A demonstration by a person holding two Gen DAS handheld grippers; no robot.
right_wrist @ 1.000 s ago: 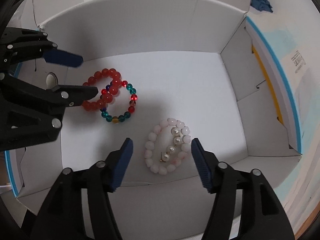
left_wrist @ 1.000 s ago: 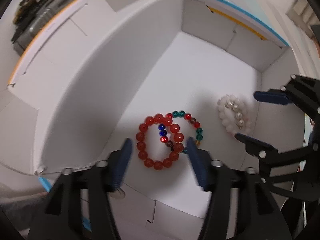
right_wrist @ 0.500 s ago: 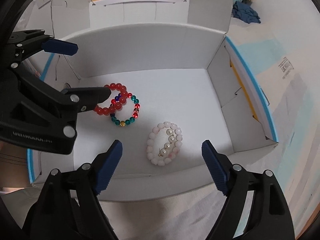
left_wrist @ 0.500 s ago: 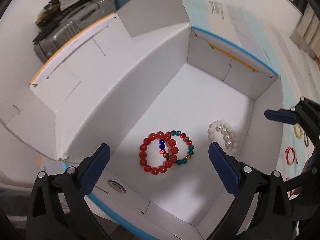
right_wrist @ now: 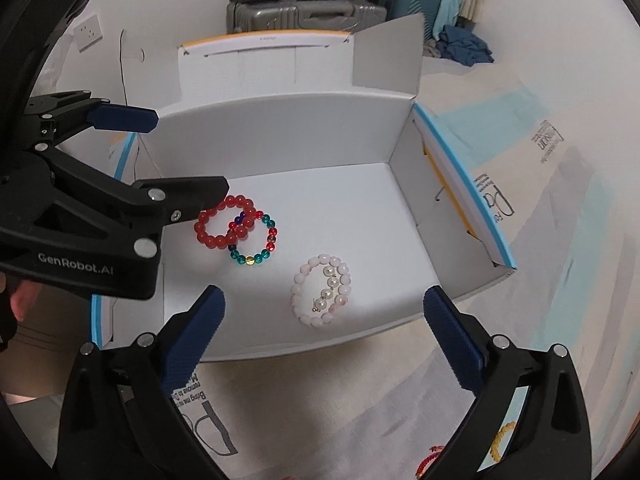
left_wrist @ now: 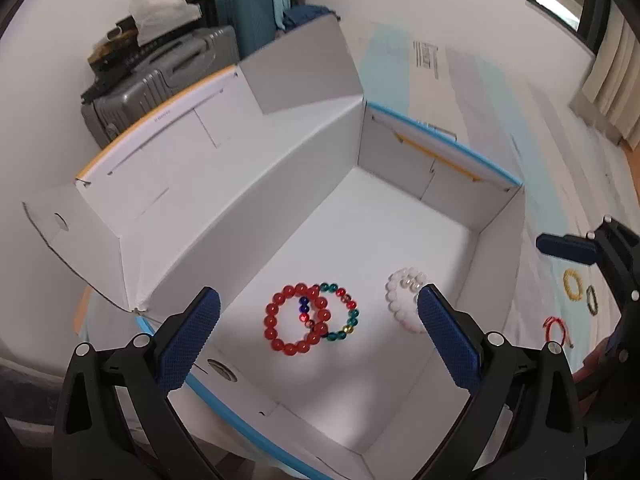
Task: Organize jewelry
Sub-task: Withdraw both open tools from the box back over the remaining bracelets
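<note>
Both grippers hover over the white cardboard box (left_wrist: 248,216), which serves as the landmark. Left gripper (left_wrist: 316,344) is spread wide with nothing between its blue pads (left_wrist: 188,340), held above the box's near-left corner. Right gripper (right_wrist: 324,344) is likewise wide apart and holds nothing, poised above the box's near wall.

On the box floor toward its left side lies the red bead bracelet (left_wrist: 296,320), flat, overlapped on its right by the multicolour bead bracelet (left_wrist: 340,316) of teal, red and yellow beads; the two rings cross each other. Further right on the floor, apart from that pair, lies the pale pink bead bracelet (right_wrist: 320,296) with a short pearl strand (right_wrist: 328,288) lying across its middle.

Outside the box, to the right of its right wall, on the printed sheet (left_wrist: 560,184), sit a yellow bracelet (left_wrist: 573,285), a dark bracelet (left_wrist: 591,300) just beside it, and a red cord bracelet (left_wrist: 556,326) nearer the camera. Behind the box stand a grey suitcase (left_wrist: 160,84) and a teal suitcase (left_wrist: 256,20).
</note>
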